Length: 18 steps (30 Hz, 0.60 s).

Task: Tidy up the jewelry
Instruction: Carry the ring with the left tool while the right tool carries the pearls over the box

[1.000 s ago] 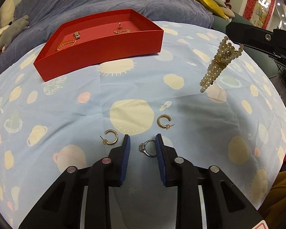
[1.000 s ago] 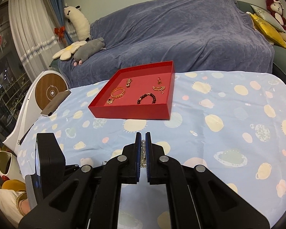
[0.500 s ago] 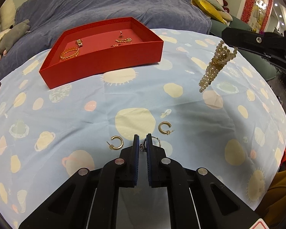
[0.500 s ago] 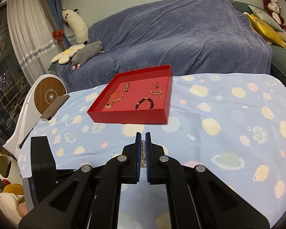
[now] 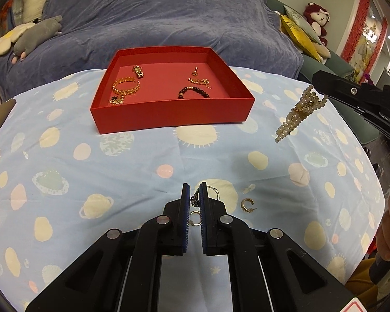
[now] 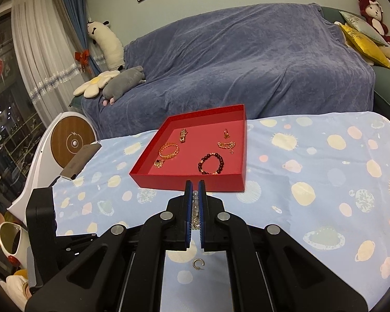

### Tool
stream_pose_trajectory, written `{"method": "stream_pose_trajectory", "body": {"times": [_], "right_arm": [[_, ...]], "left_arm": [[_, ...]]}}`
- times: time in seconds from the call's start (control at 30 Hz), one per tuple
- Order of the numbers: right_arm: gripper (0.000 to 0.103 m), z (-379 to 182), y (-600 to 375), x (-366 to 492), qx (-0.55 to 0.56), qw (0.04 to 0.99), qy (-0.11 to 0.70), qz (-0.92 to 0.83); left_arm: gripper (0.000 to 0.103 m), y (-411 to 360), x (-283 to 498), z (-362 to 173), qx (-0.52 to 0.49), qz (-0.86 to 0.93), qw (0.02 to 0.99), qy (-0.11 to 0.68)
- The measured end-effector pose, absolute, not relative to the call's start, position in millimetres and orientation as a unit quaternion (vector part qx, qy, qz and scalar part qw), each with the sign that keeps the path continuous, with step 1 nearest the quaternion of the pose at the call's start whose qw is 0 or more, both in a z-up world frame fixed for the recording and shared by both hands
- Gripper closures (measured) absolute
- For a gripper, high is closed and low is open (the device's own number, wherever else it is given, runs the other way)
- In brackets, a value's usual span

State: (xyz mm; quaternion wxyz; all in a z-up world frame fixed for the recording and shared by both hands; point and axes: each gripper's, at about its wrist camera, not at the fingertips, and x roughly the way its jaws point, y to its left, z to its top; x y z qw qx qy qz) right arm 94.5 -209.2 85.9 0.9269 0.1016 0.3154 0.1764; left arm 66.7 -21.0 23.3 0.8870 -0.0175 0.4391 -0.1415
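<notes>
My left gripper (image 5: 194, 192) is shut on a silver ring (image 5: 195, 199) and holds it above the cloth. Two gold hoop earrings lie below, one (image 5: 247, 205) to the right and one (image 5: 195, 218) between my fingers. My right gripper (image 6: 194, 191) is shut on a pearl necklace (image 6: 195, 208); the necklace hangs in a bunch in the left wrist view (image 5: 297, 113). The red tray (image 5: 169, 115) stands ahead with a gold bracelet (image 5: 126, 88), a dark bead bracelet (image 5: 194, 92) and small gold pieces. The tray shows in the right wrist view (image 6: 189, 182).
A light blue planet-print cloth (image 5: 65, 156) covers the table. A blue-covered sofa (image 6: 247, 65) stands behind it with plush toys and cushions. A white device with a wooden disc (image 6: 72, 140) and a mug (image 6: 9, 239) are at the left.
My left gripper closed on the silver ring and lifted it off the cloth toward the tray. My right gripper carried the pearl necklace closer to the tray.
</notes>
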Motion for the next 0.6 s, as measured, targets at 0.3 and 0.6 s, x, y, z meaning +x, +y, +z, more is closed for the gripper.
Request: {"method": "stream_pose_trajectory", "body": {"times": [0.3,0.6], "right_arm": [[0.1,97.0,-186.3,104.5,0.111,0.927,0.304,0.19],[0.1,99.4,-170.4,116.6,0.122,0.926,0.3,0.194]], "left_arm": [[0.098,-7.5,70.8,32.7,-0.033,-0.128,0.892,0.432],[0.098,0.5,77.6,40.9,-0.041,-0.114,0.897,0.426]]}}
